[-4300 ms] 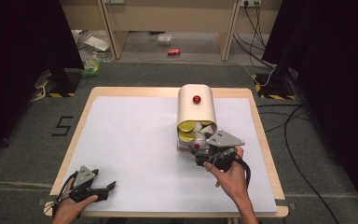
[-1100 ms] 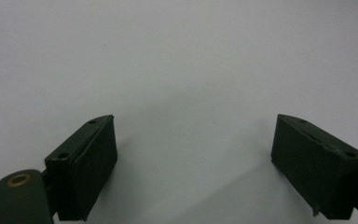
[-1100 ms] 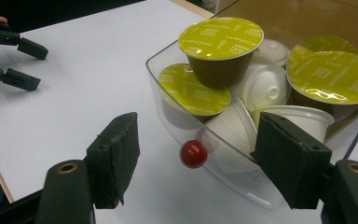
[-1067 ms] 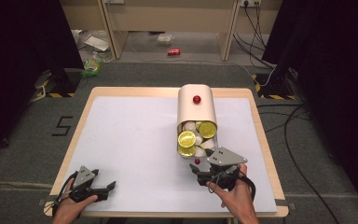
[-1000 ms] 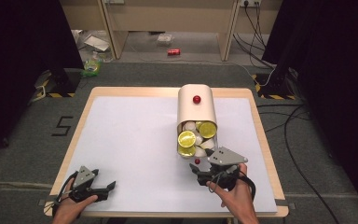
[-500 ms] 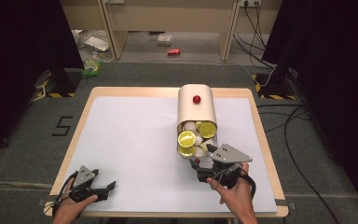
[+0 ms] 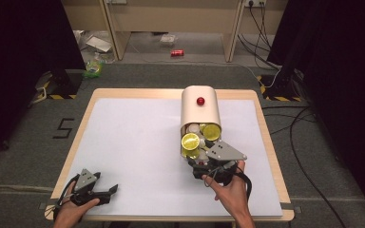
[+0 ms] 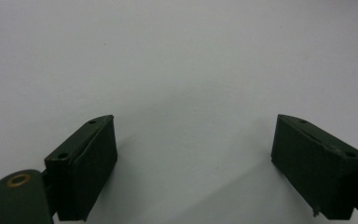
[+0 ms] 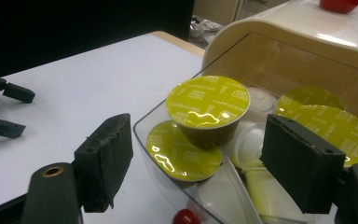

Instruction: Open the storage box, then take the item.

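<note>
Capsules (image 9: 208,108) sit light and crushable between right fingers (image 9: 303,161) just opening, unheld: grip the rim; left fingers (image 8: 88,165) gape idle.

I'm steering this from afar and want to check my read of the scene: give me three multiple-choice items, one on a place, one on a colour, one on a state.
1. Where does the capsule holder stand?
A. right half of the table
B. left front corner
C. on the floor

2. What colour are the lids of the topmost capsules?
A. blue
B. yellow-green
C. black

3. How do the right gripper's jaws stand?
A. apart, at the open drawer, pressing on nothing
B. clamped on the red knob
C. shut on the table edge

A: the high view shows it right of the middle of the table.
B: the foil lids are yellow-green.
A: the pads stand either side of the drawer, which shows clear between them.
</note>
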{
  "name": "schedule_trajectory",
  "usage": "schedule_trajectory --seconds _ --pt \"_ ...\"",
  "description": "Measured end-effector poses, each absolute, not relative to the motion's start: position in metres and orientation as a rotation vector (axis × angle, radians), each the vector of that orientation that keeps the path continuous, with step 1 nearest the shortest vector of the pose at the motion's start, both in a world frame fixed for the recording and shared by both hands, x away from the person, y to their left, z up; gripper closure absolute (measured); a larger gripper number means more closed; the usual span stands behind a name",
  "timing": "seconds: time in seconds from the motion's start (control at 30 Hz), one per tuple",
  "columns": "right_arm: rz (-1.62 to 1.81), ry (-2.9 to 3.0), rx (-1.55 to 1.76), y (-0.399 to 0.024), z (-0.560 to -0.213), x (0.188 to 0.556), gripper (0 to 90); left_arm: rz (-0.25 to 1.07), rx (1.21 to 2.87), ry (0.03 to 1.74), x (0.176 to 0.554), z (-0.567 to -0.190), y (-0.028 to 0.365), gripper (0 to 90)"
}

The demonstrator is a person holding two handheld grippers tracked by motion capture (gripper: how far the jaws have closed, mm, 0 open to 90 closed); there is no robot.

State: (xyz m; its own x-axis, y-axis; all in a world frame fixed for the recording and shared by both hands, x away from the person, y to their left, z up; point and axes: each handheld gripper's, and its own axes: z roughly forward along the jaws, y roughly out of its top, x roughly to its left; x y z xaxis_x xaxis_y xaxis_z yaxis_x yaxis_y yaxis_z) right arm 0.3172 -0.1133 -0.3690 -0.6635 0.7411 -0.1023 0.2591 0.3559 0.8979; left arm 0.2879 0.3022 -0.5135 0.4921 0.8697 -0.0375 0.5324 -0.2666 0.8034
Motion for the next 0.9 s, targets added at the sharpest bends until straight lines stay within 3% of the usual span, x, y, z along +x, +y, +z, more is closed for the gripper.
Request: schedule_trajectory --seconds 0.9 --pt "1.245 2.107 0.873 -0.098 -0.369 0.338 24.9 0.539 1.943 1.157 0.288 -0.514 0.302 13.3"
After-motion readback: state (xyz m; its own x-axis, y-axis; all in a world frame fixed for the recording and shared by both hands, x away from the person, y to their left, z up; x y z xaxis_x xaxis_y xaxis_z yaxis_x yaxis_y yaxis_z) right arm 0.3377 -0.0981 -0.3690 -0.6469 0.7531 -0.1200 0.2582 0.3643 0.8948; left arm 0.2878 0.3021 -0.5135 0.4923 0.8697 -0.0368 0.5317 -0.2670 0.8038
